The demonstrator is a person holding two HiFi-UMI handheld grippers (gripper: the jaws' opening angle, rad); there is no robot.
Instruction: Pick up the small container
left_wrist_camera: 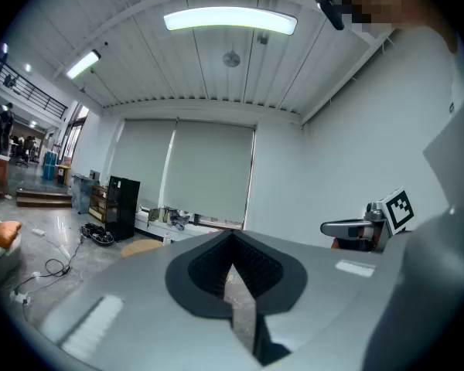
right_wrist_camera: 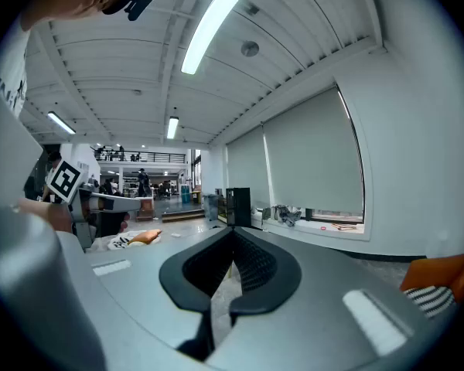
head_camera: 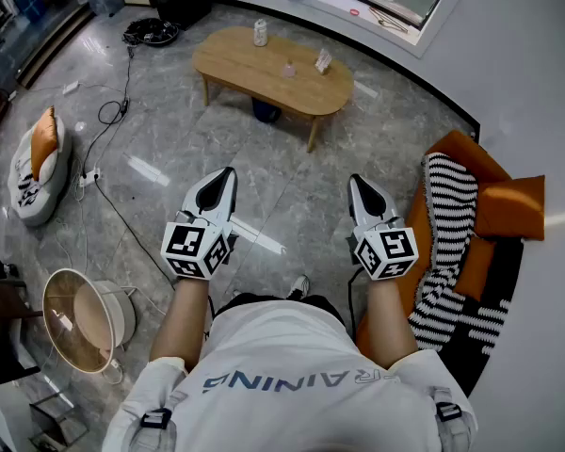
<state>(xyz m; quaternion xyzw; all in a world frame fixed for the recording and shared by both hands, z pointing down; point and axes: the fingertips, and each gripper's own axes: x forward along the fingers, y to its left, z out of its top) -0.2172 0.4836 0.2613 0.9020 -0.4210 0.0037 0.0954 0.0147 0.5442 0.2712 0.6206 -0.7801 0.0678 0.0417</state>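
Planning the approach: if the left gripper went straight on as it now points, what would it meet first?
The way looks free at first. The left gripper aims toward the coffee table, but it is held level and higher, so it probably passes over it toward the blinds. Depth is unclear.

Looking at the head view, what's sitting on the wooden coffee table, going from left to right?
On the wooden table, left to right: white jar → small clear container → white card-like item, too small to identify further.
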